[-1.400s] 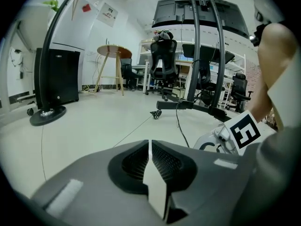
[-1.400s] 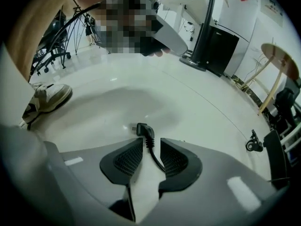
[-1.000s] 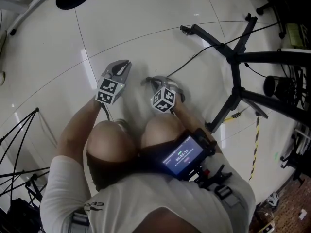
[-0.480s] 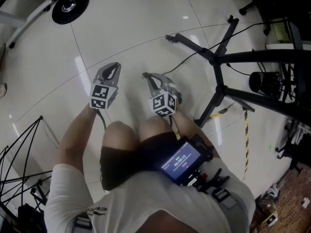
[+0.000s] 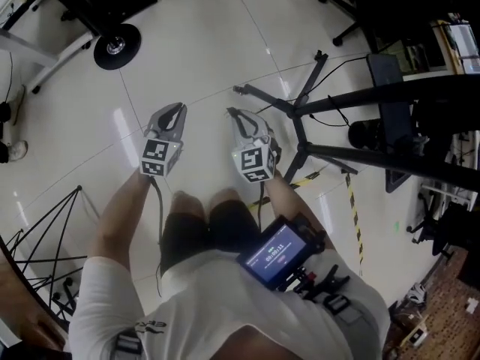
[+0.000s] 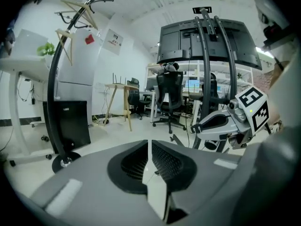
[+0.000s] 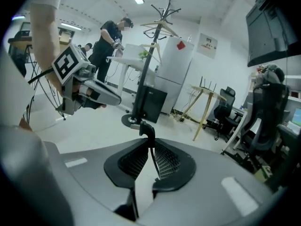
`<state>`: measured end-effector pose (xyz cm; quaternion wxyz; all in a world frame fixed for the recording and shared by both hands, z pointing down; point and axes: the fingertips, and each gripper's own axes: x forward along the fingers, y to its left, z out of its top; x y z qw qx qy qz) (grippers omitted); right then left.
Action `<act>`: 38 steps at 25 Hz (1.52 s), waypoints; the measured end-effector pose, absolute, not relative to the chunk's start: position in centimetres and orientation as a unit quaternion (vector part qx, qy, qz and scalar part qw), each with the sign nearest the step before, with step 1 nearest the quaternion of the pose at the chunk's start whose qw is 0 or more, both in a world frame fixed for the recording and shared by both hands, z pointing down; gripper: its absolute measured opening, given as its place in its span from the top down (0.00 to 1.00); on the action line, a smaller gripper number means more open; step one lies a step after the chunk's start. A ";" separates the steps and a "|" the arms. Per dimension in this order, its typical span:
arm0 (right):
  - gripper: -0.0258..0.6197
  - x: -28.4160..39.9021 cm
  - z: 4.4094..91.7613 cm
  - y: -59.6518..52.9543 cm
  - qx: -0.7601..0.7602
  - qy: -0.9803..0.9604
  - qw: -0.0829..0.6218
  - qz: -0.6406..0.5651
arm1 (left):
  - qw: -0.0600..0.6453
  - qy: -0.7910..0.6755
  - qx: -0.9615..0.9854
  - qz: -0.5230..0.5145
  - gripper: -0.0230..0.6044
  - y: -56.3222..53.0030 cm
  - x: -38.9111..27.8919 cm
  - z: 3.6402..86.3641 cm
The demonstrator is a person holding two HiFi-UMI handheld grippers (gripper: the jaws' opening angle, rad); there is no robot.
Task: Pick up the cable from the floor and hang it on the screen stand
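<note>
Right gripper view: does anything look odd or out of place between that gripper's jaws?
Yes. A black cable is pinched in the right gripper, its bent plug end poking out beyond the jaws. Nothing looks damaged.

Perhaps 00:00:11 on the chest-mounted screen (image 5: pixel 276 255).

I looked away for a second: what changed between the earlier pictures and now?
The person rose from a crouch, lifting the left gripper and right gripper together, well away from the floor. Unchanged: the right gripper stays shut on the cable, the left stays shut, and the two remain side by side. Nothing was let go.
</note>
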<state>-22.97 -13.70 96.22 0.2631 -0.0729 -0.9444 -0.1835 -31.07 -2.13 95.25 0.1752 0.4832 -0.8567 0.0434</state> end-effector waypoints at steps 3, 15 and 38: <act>0.87 -23.5 88.2 -14.6 -0.056 -0.953 0.241 -0.175 | 0.161 -0.857 0.488 0.034 0.96 -2.9 -30.9 88.3; 0.87 -27.4 58.3 -18.6 -0.014 -0.976 0.136 -0.171 | 0.101 -0.864 0.493 0.006 0.96 -6.8 -32.6 62.3; 0.87 -25.1 31.3 -19.4 0.033 -0.988 0.016 -0.147 | -0.041 -0.859 0.509 -0.026 0.96 -8.4 -31.5 36.9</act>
